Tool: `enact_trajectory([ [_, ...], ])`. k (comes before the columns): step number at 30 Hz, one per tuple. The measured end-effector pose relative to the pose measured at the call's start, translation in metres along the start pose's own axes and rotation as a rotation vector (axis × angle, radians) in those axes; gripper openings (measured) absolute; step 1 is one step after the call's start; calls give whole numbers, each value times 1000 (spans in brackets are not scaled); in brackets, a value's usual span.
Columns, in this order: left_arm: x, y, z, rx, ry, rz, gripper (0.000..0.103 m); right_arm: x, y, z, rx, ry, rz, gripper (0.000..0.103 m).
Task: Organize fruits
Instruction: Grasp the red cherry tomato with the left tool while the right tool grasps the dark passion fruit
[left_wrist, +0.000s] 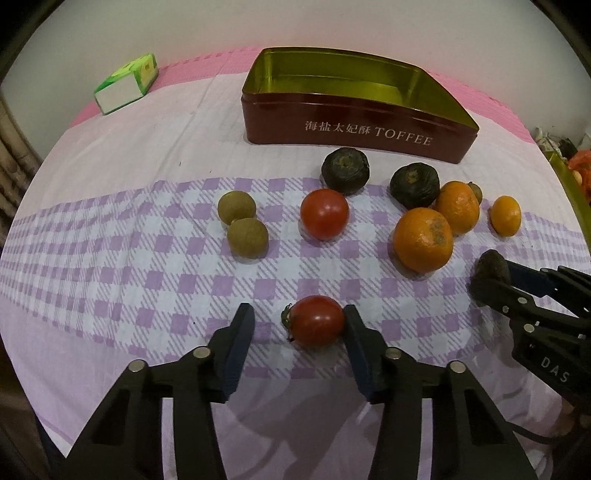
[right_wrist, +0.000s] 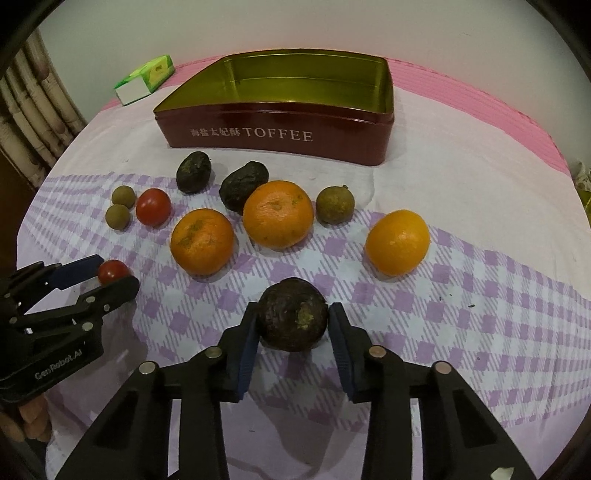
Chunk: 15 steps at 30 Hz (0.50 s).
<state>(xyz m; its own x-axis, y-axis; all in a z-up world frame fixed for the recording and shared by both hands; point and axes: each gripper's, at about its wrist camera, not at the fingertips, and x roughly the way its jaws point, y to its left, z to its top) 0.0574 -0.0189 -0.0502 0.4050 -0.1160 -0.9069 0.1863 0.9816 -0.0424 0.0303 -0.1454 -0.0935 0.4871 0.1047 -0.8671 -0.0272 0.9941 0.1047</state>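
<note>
Checked tablecloth (left_wrist: 110, 258), red tin (left_wrist: 354, 125) lettered "TOFFEE"

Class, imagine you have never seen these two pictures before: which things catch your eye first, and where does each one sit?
The open red toffee tin stands empty at the back of the checked cloth. Three oranges lie in front of it among smaller fruit. Nearest the cameras, the left gripper brackets a red tomato, and the right gripper closes on a dark wrinkled fruit.

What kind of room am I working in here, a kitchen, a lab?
Probably a home room, not a lab: a table against a plain wall, covered with a purple checked cloth, a curtain at the left, and a reused toffee tin.
</note>
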Motion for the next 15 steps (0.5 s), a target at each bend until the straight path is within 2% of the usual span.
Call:
enact_trajectory([
  [7, 0, 0, 0, -4, -2, -4, 38, -2, -1, -2, 4, 0, 4, 34],
  [9, -1, 0, 0, -6, -3, -7, 32, -2, -1, -2, 2, 0, 4, 34],
  [15, -2, -1, 0, -8, -2, -10, 32, -2, -1, -2, 7, 0, 10, 33],
])
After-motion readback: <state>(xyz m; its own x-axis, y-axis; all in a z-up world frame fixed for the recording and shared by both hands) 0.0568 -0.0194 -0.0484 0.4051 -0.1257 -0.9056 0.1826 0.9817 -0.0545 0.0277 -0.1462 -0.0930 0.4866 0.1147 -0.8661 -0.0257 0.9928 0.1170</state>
